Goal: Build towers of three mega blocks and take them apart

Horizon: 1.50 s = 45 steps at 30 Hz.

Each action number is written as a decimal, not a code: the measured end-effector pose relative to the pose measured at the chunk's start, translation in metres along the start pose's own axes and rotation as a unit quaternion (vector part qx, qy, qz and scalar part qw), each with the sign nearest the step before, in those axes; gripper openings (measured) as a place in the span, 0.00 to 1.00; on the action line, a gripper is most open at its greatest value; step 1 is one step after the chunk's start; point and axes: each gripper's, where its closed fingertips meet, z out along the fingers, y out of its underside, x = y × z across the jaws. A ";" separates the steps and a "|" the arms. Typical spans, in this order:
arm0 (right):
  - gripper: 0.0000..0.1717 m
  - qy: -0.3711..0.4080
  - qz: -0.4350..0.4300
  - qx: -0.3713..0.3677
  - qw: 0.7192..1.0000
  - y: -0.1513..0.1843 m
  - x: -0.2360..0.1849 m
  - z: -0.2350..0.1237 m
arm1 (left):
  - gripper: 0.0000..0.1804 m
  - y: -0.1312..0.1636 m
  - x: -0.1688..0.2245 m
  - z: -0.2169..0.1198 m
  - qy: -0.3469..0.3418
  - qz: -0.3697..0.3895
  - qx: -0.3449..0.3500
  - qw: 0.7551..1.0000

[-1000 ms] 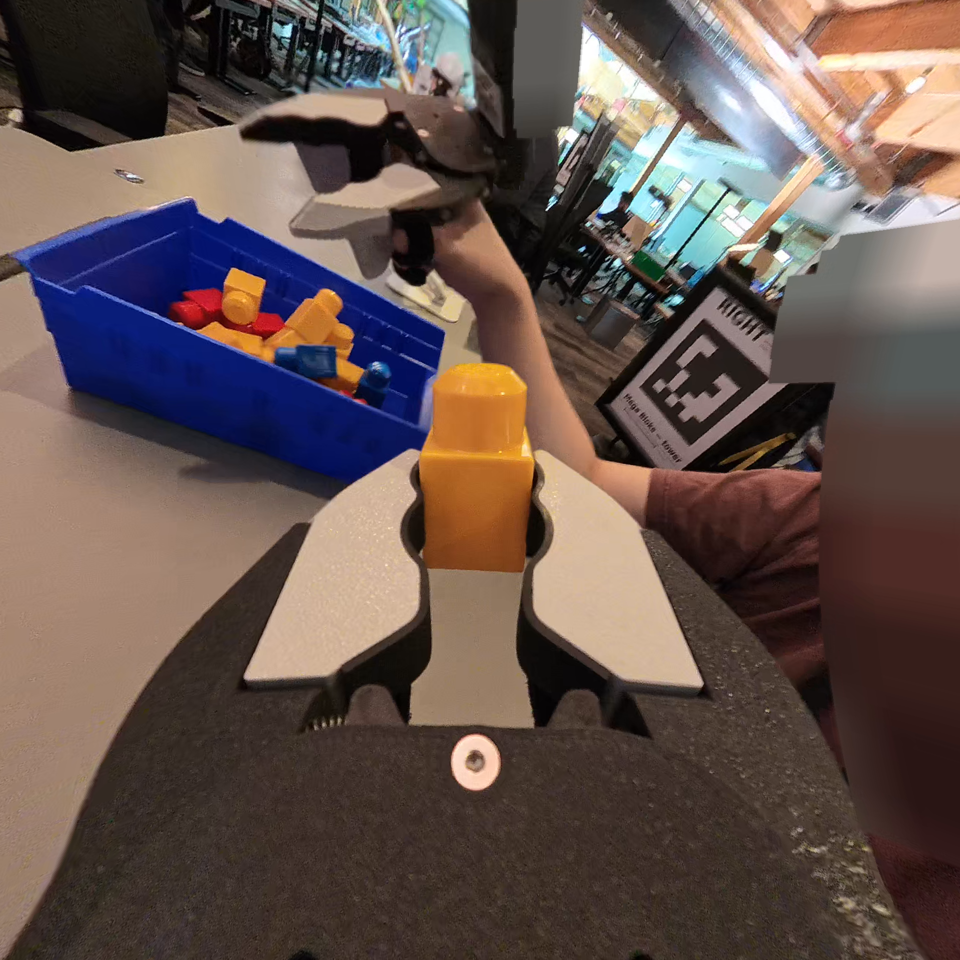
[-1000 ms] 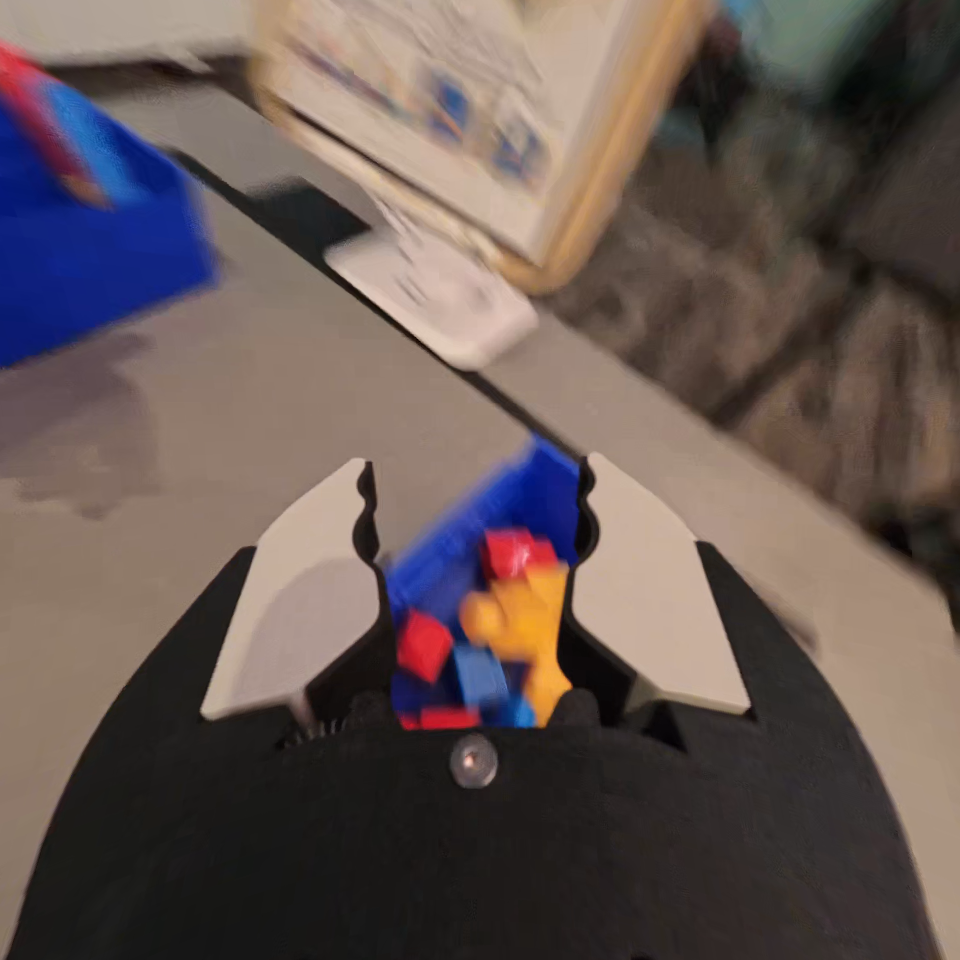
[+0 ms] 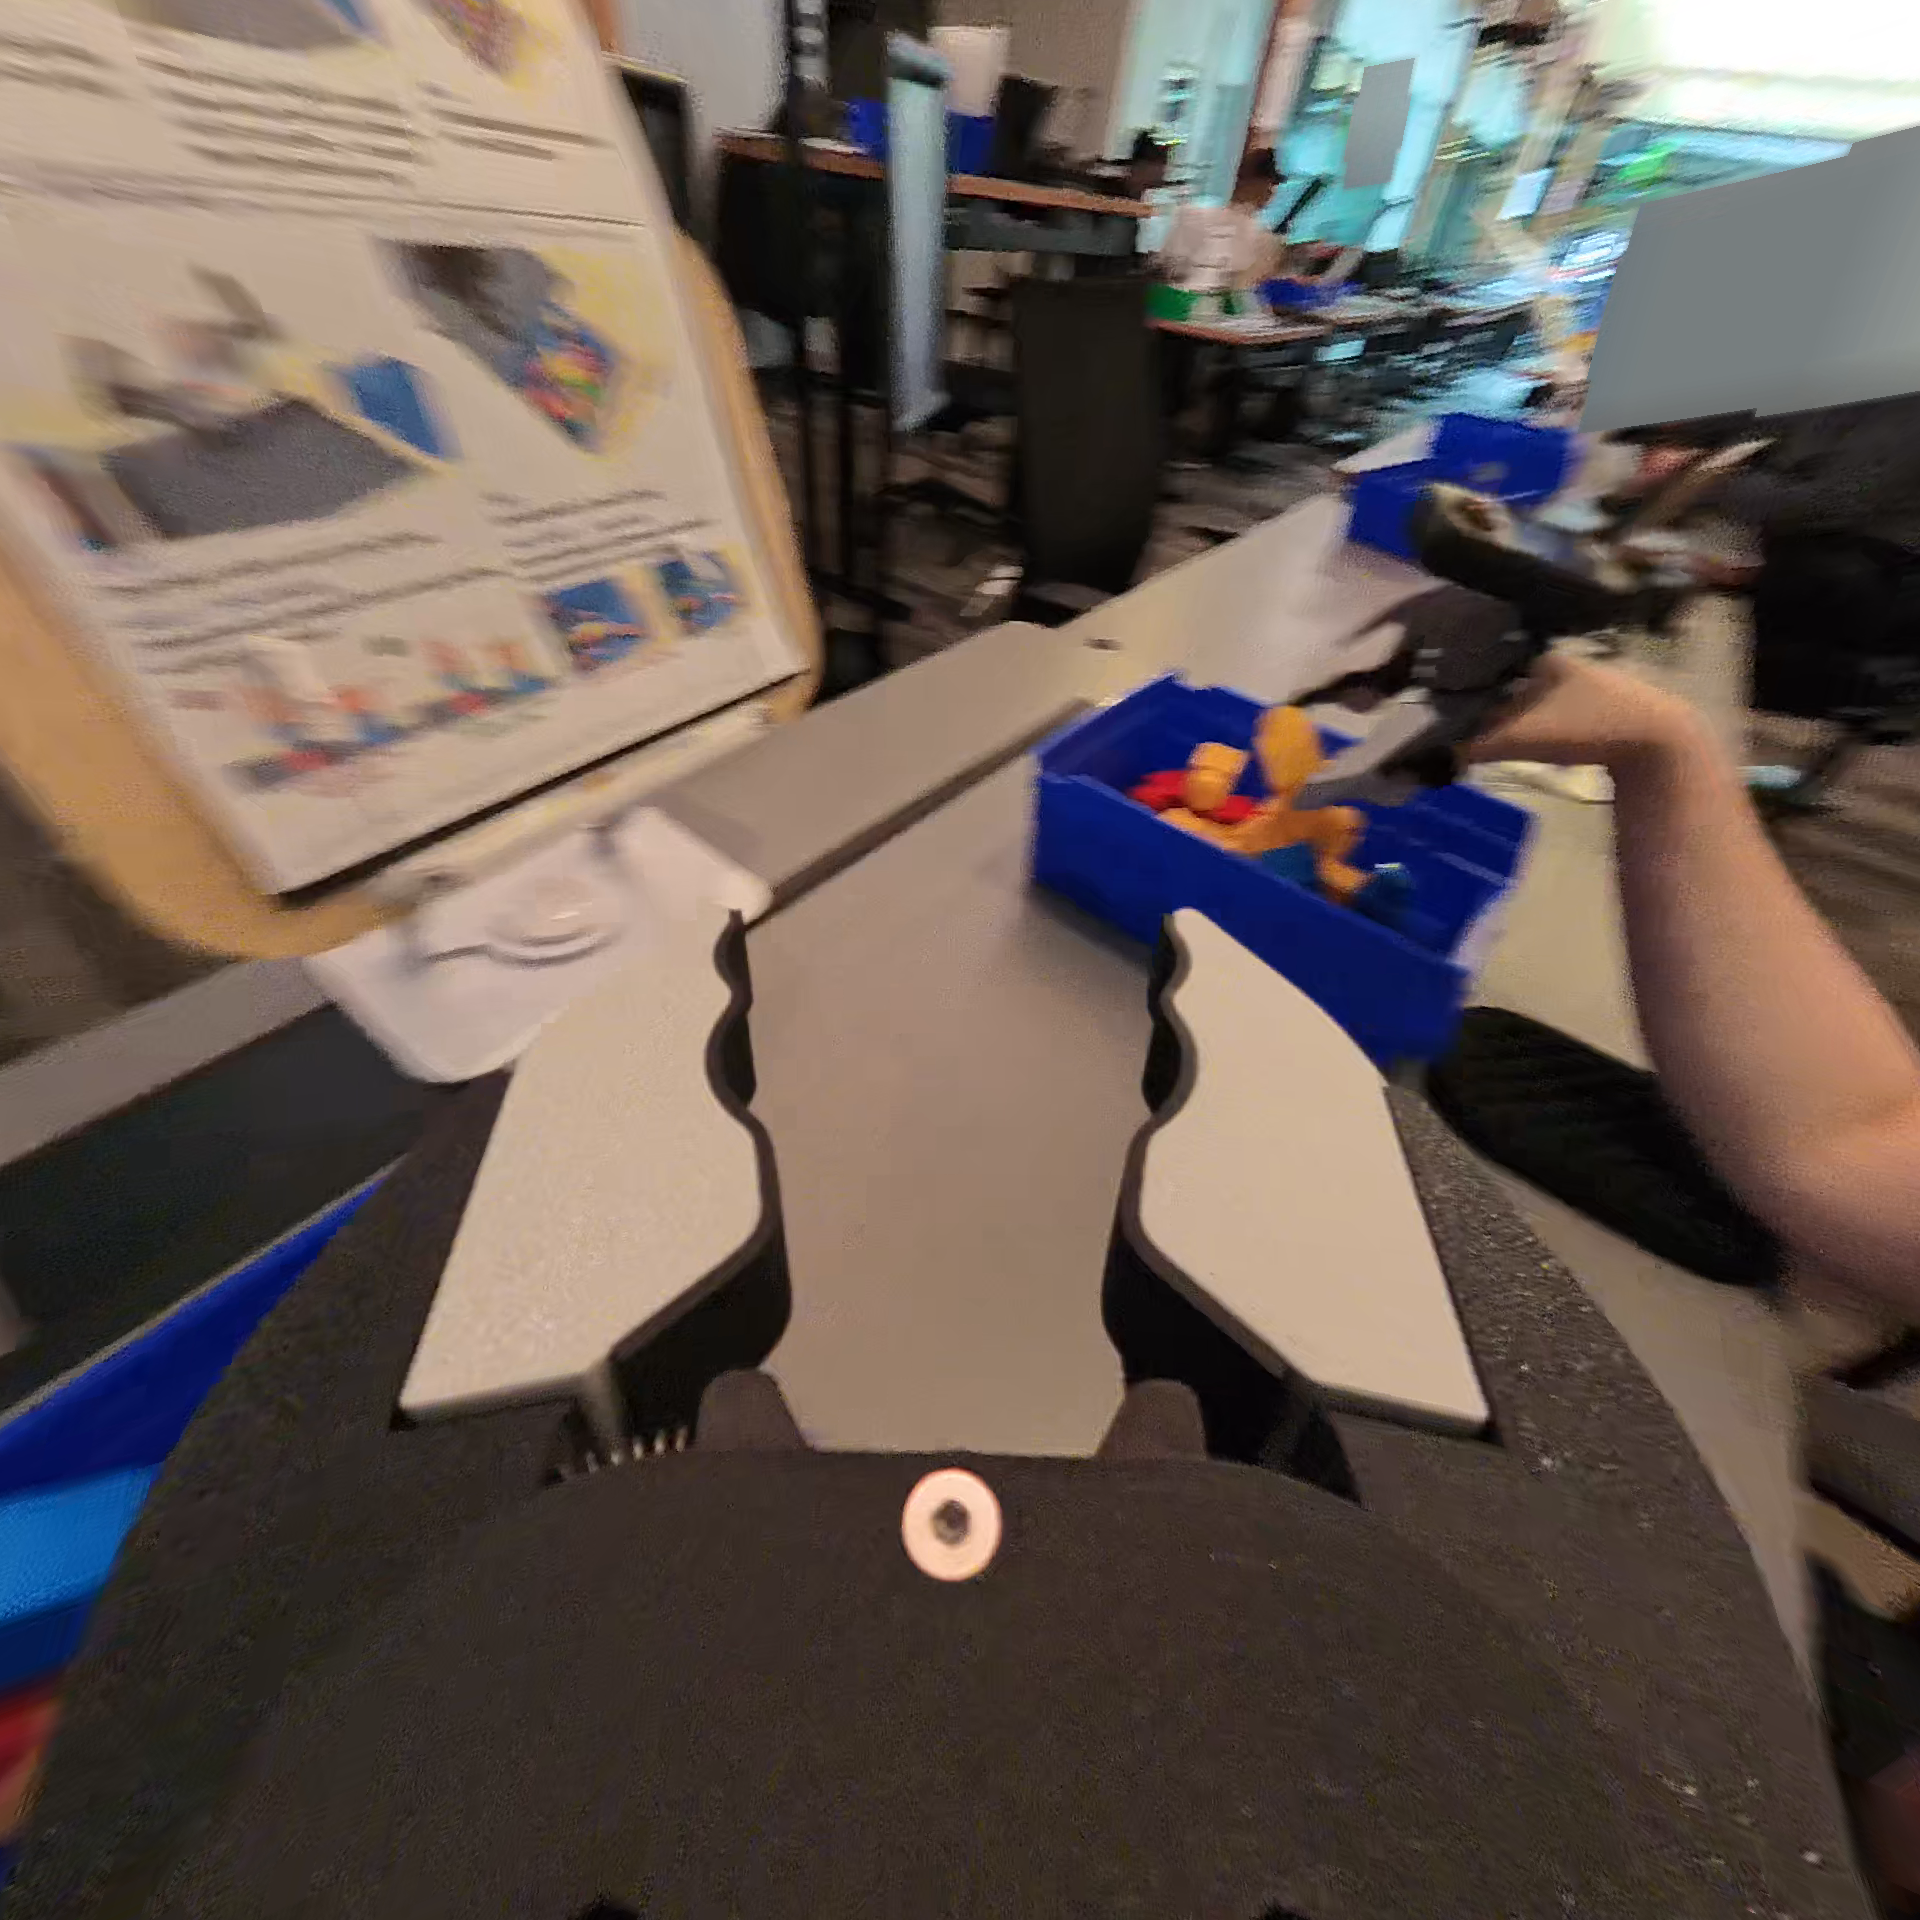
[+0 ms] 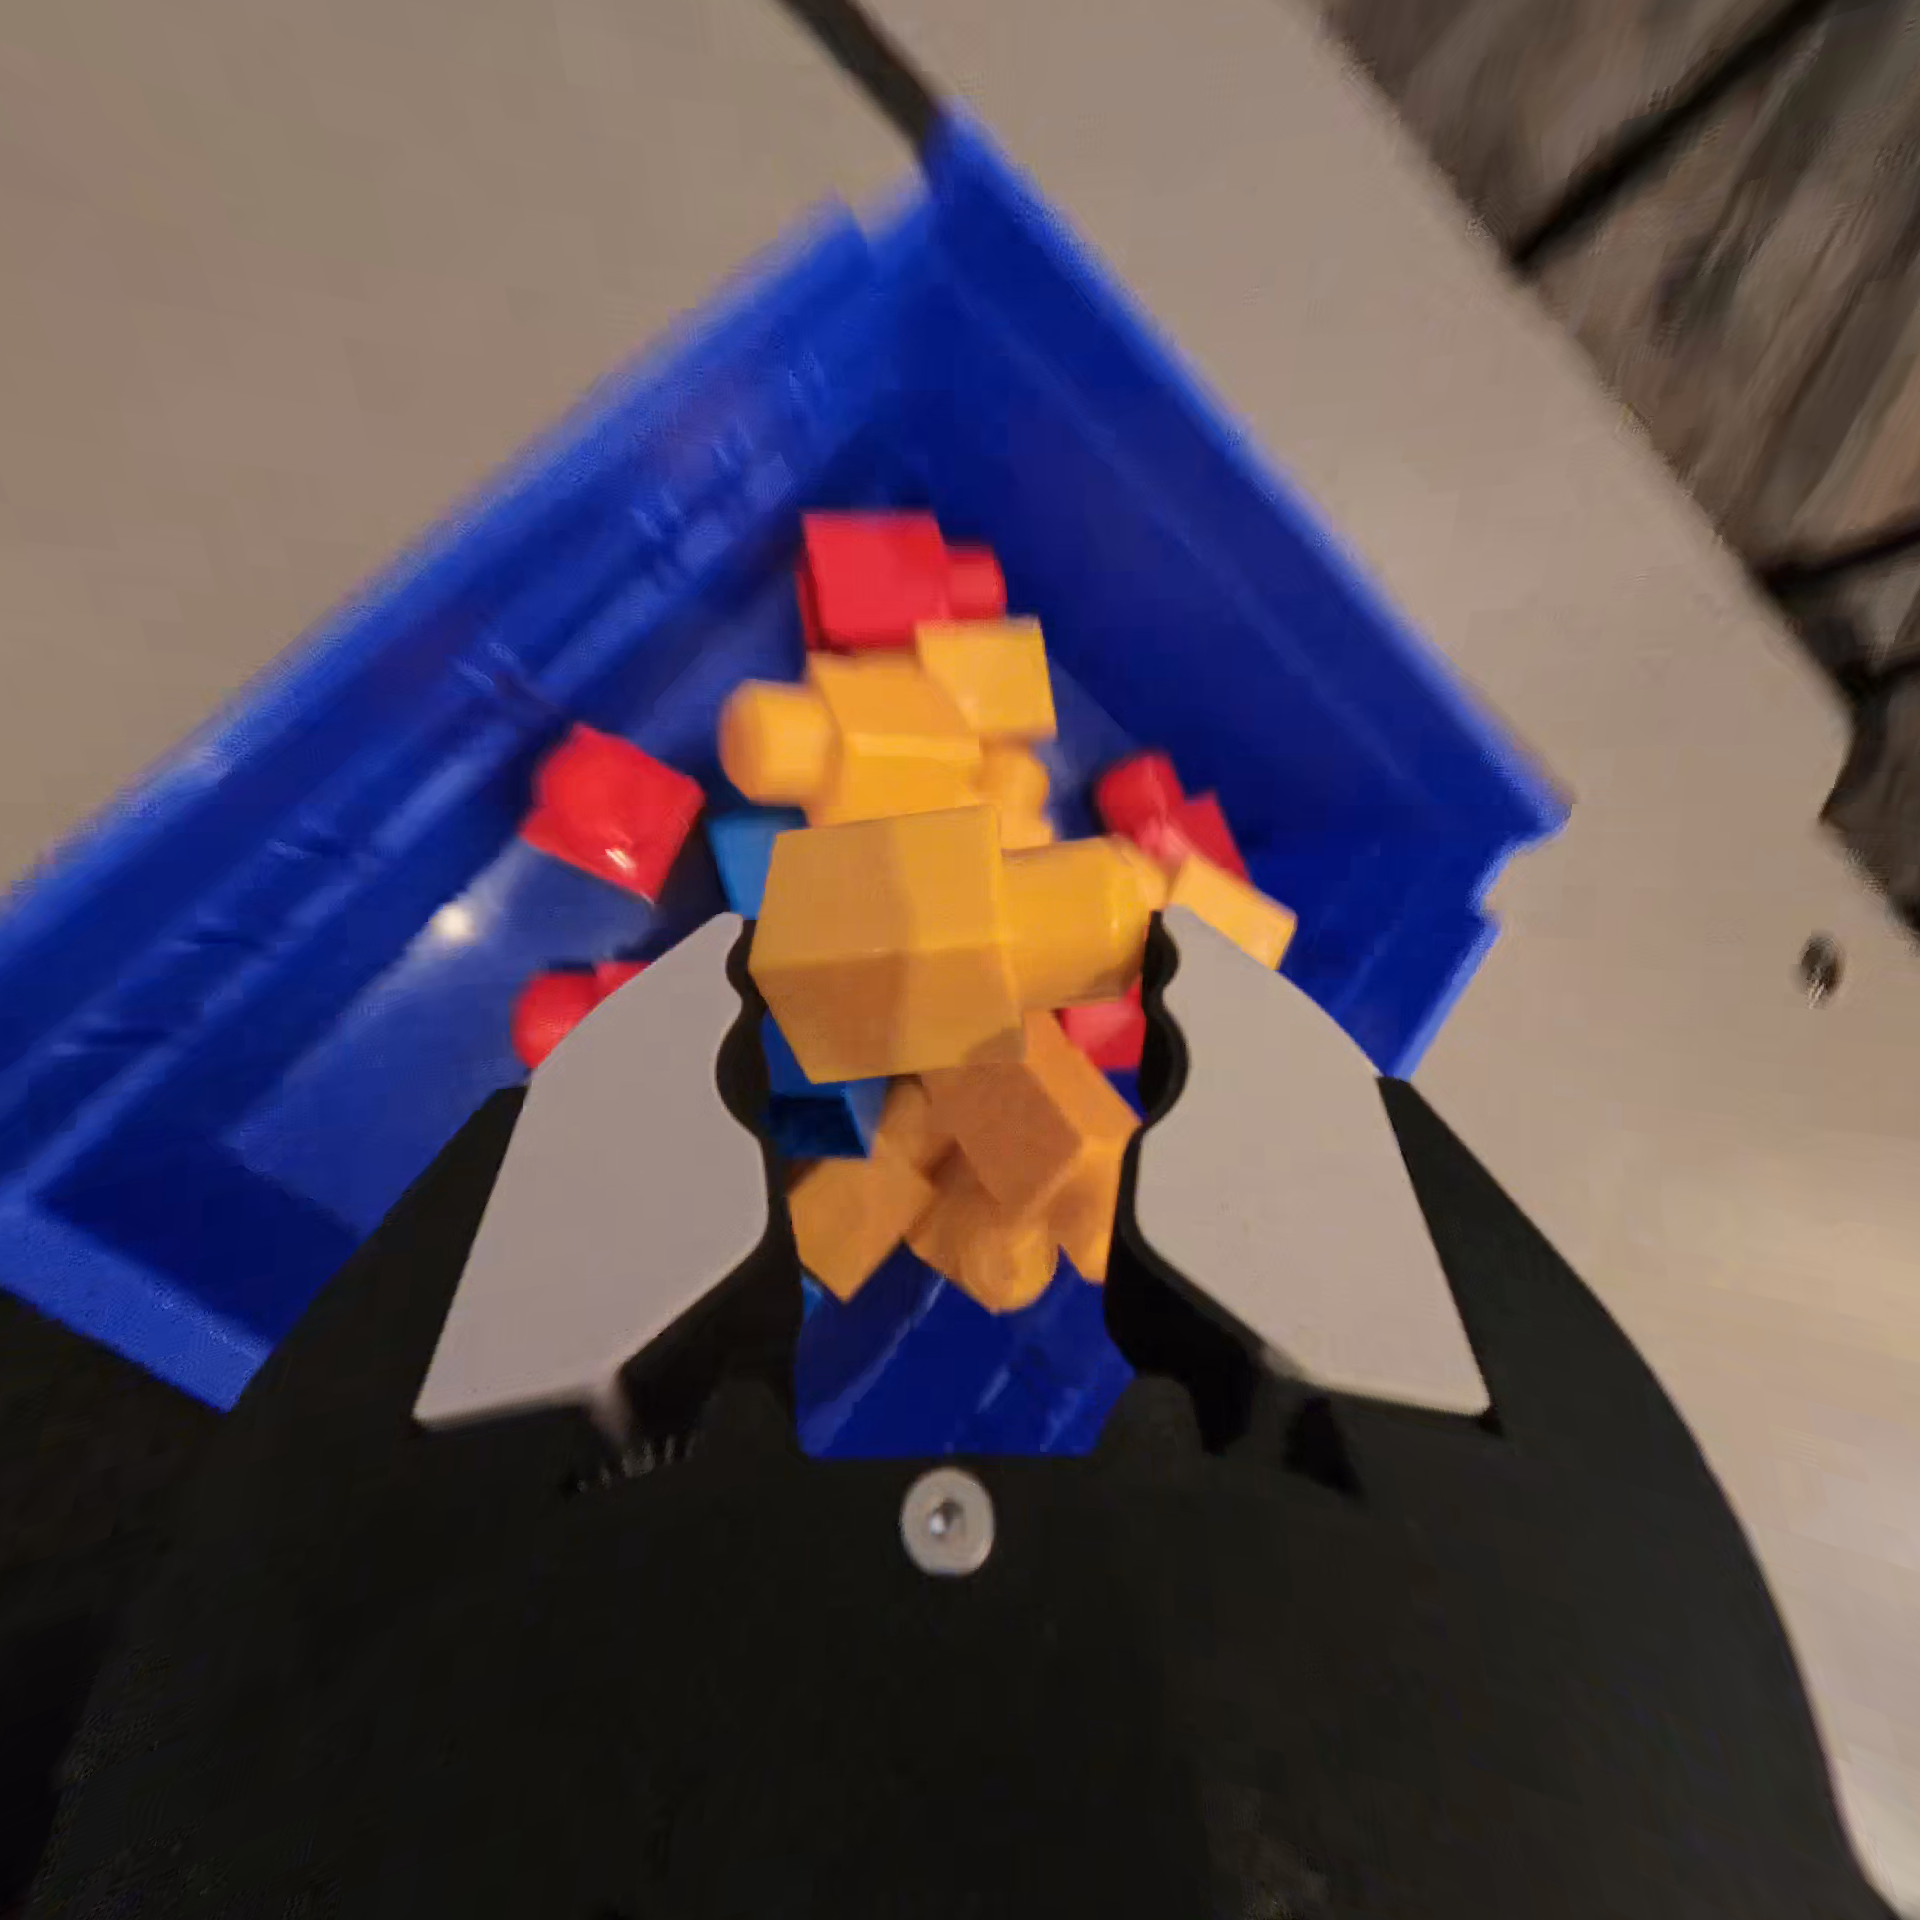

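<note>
My left gripper (image 3: 951, 925) is open and empty above the grey table (image 3: 935, 1143). My right gripper (image 4: 945, 925) is over the blue bin (image 4: 1195, 520) and shut on a yellow mega block (image 4: 894, 935). The block lies sideways, with its body against the left pad and its stud against the right pad. Several red, yellow and blue blocks lie loose in the bin below it. In the left wrist view the right gripper (image 3: 1351, 717) hangs over the same bin (image 3: 1195, 883) with the yellow block (image 3: 1288, 748) at its fingertips.
A poster board (image 3: 364, 416) on a white stand (image 3: 499, 956) rises at the left of the table. A second blue bin (image 3: 156, 1403) shows at the lower left and another (image 3: 1475, 468) far back. A person's forearm (image 3: 1766, 987) reaches in from the right. Across from one pair of fingers to the other is roughly 45 cm.
My left jaws have opened and the yellow block they held is gone from them; that view has swung left. My right gripper dropped to the bin and took hold of a yellow block.
</note>
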 end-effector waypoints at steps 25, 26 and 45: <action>0.48 0.019 0.003 0.022 1.000 -0.021 -0.001 0.015 | 0.41 0.190 -0.198 -0.013 -0.235 -0.365 -0.098 0.895; 0.48 0.018 -0.001 0.022 1.000 -0.022 -0.003 0.015 | 0.40 0.192 -0.201 -0.013 -0.244 -0.362 -0.098 0.894; 0.48 0.000 -0.042 0.003 0.999 -0.029 -0.022 0.027 | 0.23 0.216 -0.225 0.005 -0.268 -0.345 -0.118 0.892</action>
